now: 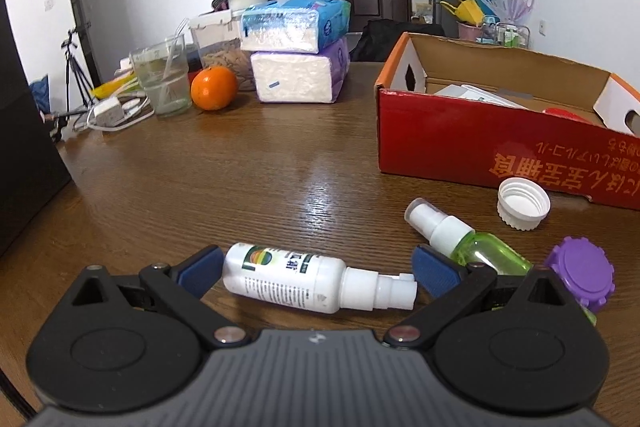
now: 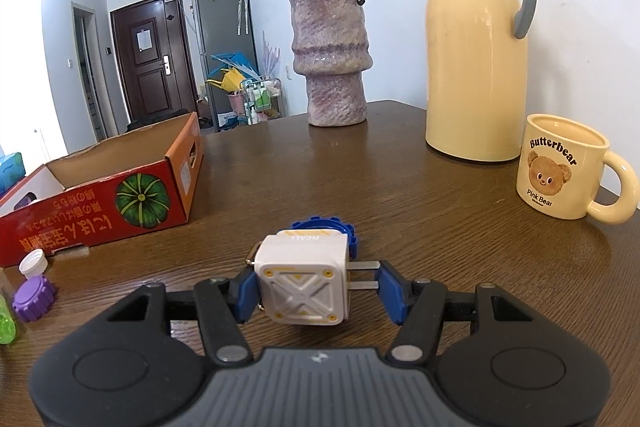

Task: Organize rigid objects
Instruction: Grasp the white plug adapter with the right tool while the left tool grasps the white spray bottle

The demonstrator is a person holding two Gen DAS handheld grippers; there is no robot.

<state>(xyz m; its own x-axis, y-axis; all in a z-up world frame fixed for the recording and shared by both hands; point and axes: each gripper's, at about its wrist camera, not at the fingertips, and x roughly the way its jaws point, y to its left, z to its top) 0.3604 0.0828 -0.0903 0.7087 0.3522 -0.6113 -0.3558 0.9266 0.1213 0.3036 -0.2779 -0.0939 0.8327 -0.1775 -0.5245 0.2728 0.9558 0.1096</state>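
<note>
Left gripper [image 1: 318,269] low over the tabletop [image 1: 240,179], fingers [image 1: 202,269] spread wide, nothing pinched. White spray bottle [image 1: 292,281] lies flat between them, long axis crosswise to the gripper: base next to the left pad, nozzle pointing right toward the right pad, with a small gap at each end. Just past the right finger, green spray bottle [image 1: 486,253] also on its side, white pump head aimed up-left, body running down-right behind the finger. Purple cap [image 1: 580,277] beside it at far right; white cap [image 1: 524,203] open side up, close to the red cardboard box [image 1: 480,143]. Box open-topped, with items inside that can't be identified. Further back: orange [image 1: 213,87], plastic cup [image 1: 162,79], stacked tissue packs [image 1: 298,51].

Right gripper [image 2: 318,293] narrowed and clamped on a white plug adapter [image 2: 304,283], lifted off the tabletop. Left pad presses the adapter's body, right pad meets the two metal prongs, which point right; X-patterned face toward camera. Blue cap [image 2: 344,229] on the tabletop just behind it. Further off: bear mug [image 2: 560,167], yellow thermos [image 2: 476,67], vase [image 2: 332,59].
</note>
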